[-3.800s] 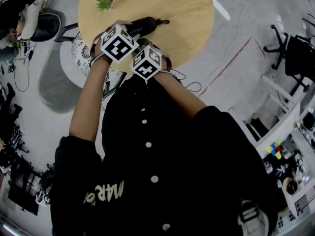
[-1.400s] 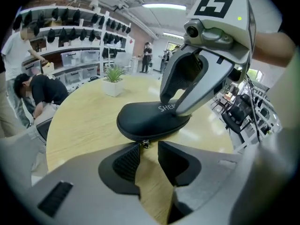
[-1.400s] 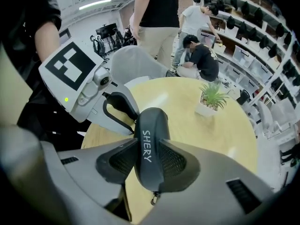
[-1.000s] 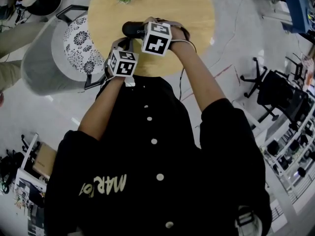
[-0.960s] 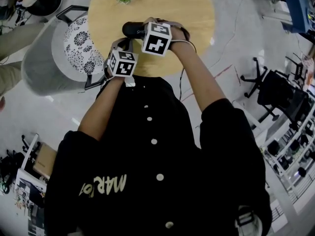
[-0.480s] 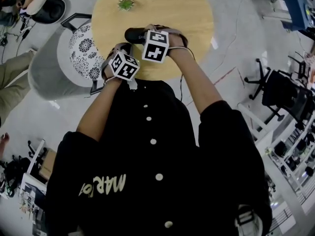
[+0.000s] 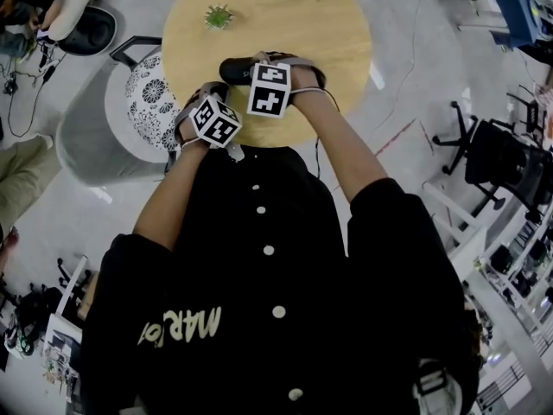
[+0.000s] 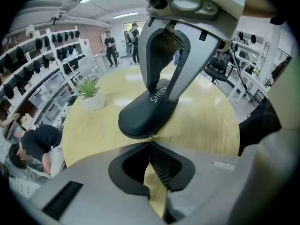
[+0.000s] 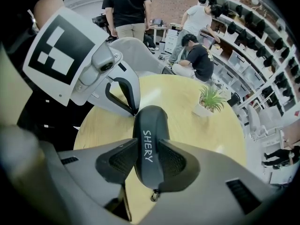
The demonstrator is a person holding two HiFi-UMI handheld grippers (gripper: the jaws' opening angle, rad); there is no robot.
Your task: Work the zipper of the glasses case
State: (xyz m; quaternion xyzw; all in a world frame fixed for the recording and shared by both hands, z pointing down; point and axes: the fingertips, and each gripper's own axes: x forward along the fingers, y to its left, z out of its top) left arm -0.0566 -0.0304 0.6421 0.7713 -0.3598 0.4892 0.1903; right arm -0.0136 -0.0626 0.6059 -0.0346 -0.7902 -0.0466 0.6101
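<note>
Glasses case [image 9: 149, 139] over table [image 7: 337, 33], near side, body clamped crosswise in right gripper [image 9: 148, 150]. Left gripper [image 8: 150, 145] fingers together, apparently pinching zipper pull [image 8: 150, 137] at case end. Risks: thin pull slips from pinch; off-line tug twists case out of clamp.

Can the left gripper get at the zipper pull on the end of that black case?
Likely yes: the left gripper, jaws shut, sits at the zipper pull on the end of the glasses case, nothing between, while the right gripper clamps the case.
</note>
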